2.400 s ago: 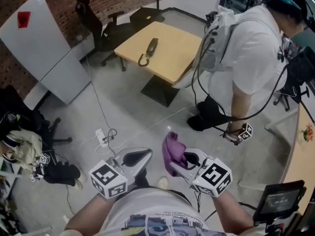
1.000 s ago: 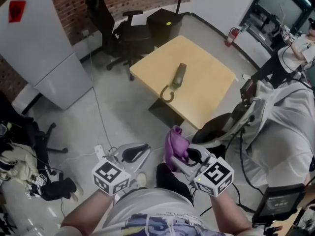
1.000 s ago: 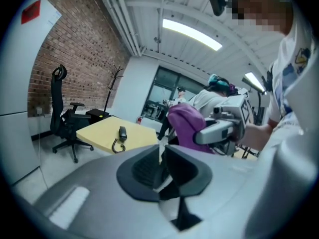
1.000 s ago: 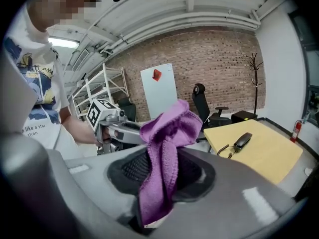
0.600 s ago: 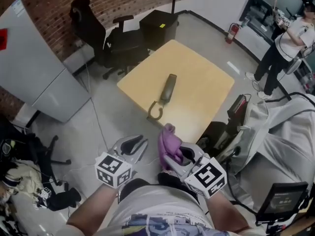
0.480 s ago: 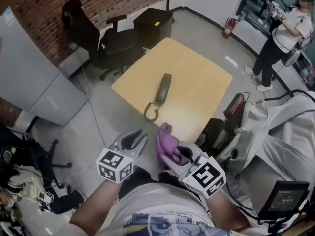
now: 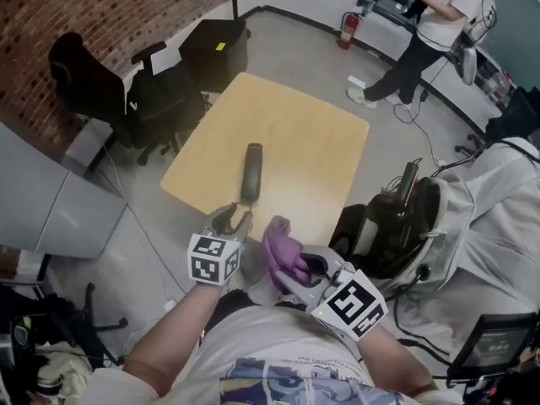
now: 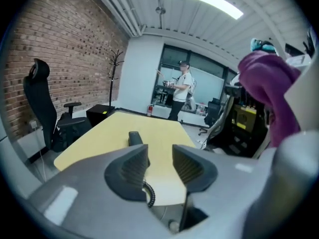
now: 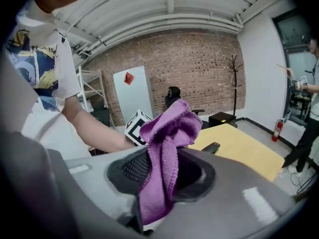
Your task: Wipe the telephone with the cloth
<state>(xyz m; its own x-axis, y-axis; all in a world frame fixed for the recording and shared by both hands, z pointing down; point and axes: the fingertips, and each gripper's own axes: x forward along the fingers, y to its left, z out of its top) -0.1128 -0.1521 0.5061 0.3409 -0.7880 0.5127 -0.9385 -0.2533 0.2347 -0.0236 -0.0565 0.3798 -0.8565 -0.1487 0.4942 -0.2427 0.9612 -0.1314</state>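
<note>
Lower left of centre in the head view, the left gripper [image 7: 234, 220], grey plastic with ribbed dark pads, has just been opening its jaws. They stand apart with nothing pinched, and only the coiled cord [image 8: 149, 196] shows through the gap. Just above its tips lies the telephone [image 7: 251, 172], a slim, dark, rounded handset on the smooth pale-wood table [image 7: 312, 133]. Right of it, the right gripper [image 7: 293, 264] pinches the cloth [image 7: 281, 245], a fuzzy purple bunch that covers its fingertips.
</note>
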